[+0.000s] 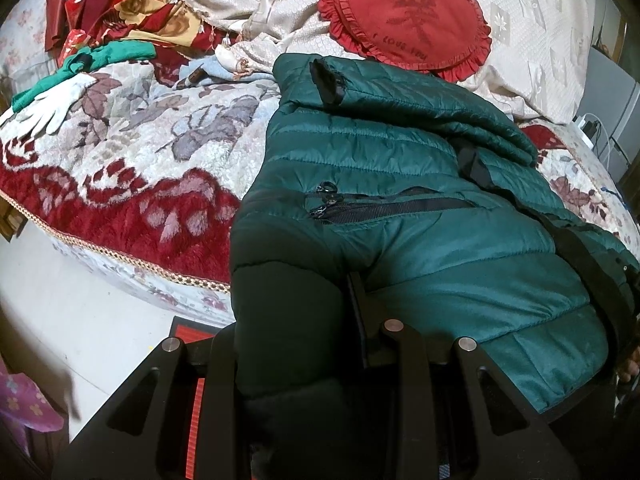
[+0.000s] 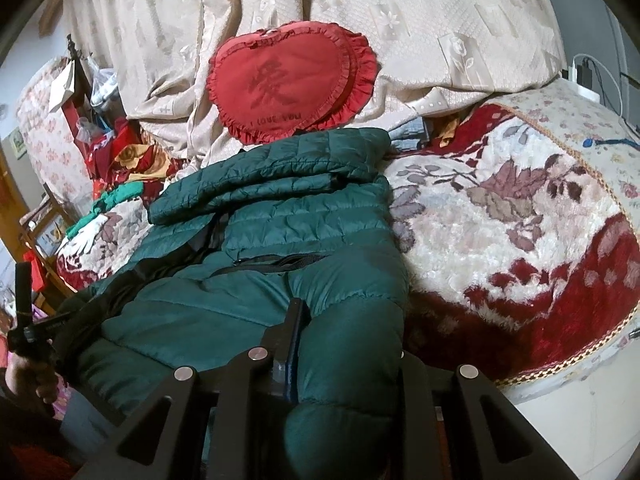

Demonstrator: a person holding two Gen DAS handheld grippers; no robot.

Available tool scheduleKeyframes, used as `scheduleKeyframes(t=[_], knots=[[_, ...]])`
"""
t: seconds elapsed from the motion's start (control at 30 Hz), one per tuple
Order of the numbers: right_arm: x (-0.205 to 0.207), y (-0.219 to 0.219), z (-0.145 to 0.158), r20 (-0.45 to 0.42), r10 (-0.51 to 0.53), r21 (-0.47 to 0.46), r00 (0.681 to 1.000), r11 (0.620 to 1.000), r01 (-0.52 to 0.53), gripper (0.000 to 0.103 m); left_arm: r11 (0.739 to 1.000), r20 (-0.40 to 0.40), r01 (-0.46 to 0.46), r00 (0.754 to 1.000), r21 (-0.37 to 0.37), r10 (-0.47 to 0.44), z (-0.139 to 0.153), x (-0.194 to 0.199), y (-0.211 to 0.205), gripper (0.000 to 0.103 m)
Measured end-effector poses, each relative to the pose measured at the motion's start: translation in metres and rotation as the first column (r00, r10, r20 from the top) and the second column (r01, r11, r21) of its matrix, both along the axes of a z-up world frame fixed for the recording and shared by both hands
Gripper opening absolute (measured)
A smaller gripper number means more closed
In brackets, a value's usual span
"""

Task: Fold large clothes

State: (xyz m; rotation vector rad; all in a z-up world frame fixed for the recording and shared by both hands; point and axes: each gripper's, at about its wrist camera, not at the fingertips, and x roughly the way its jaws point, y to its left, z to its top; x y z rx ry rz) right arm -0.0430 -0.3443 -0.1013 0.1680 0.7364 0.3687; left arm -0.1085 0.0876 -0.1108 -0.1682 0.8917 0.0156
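Observation:
A dark green quilted puffer jacket [image 1: 400, 184] lies on the bed, sleeves folded across its upper part, its hem hanging over the near bed edge. It also shows in the right wrist view [image 2: 280, 220]. My left gripper [image 1: 320, 320] is shut on the jacket's hem at its left corner; one finger [image 1: 356, 304] shows against the fabric. My right gripper [image 2: 320, 332] is shut on the hem at the right corner, with one finger [image 2: 294, 320] showing. The left gripper and the hand holding it appear at the left edge of the right wrist view [image 2: 28, 332].
A red and white floral blanket [image 1: 140, 160] covers the bed. A red heart-shaped cushion [image 1: 404, 20] leans on beige bedding [image 2: 400, 20] behind the jacket. Green cloth and a white glove [image 1: 52, 108] lie at the left, with red and gold fabric [image 1: 132, 20] behind. The white floor [image 1: 80, 312] is below.

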Motion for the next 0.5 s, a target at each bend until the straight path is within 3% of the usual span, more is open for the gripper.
scheduleKeyframes(t=[0.5], knots=[[-0.0023, 0.0001, 0.0014, 0.001, 0.0, -0.003, 1.0, 1.0, 0.0, 0.019, 1.0, -0.001, 0.001, 1.0, 0.001, -0.001, -0.0006, 0.0001, -0.0002, 0.026]])
